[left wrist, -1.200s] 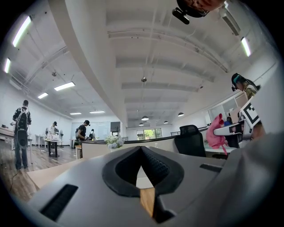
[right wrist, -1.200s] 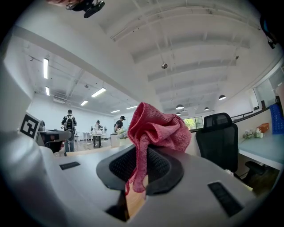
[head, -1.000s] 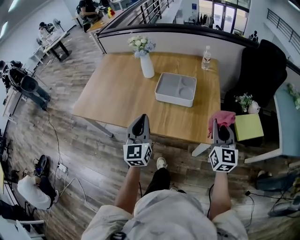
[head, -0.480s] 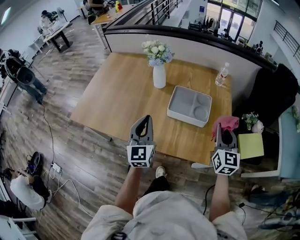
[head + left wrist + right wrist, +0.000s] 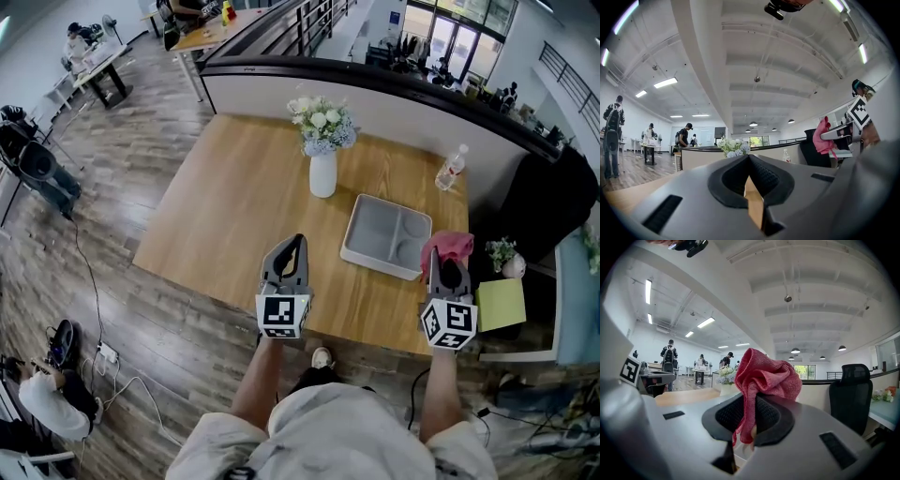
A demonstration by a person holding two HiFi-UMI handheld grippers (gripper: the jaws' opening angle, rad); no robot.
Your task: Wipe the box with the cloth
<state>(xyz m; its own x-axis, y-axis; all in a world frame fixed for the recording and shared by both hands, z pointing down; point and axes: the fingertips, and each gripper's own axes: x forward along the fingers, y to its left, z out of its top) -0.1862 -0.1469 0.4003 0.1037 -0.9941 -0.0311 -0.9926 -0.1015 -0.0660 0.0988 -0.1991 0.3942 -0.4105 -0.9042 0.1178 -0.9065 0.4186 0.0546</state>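
Wooden worktop [image 5: 234, 216], person standing at its near edge, one tool in each hand.

Left tool [image 5: 293, 244]: jaws pressed together, nothing between them. It was held over the near edge of the worktop, well left of the box.

Right tool [image 5: 442, 261]: jaws pinching a pink-red cloth [image 5: 448, 246]. The cloth was bunched above the jaw tips, with a fold hanging down between them.

Grey box [image 5: 375, 262]: shallow, open-topped, with moulded compartments inside. It sat on the right half of the worktop. The cloth was near its near right corner; I could not tell whether they touched.

Also on the worktop: a white vase [image 5: 322, 174] of pale flowers just left of the box's far end, and a clear water bottle [image 5: 451, 169] toward the far right edge.
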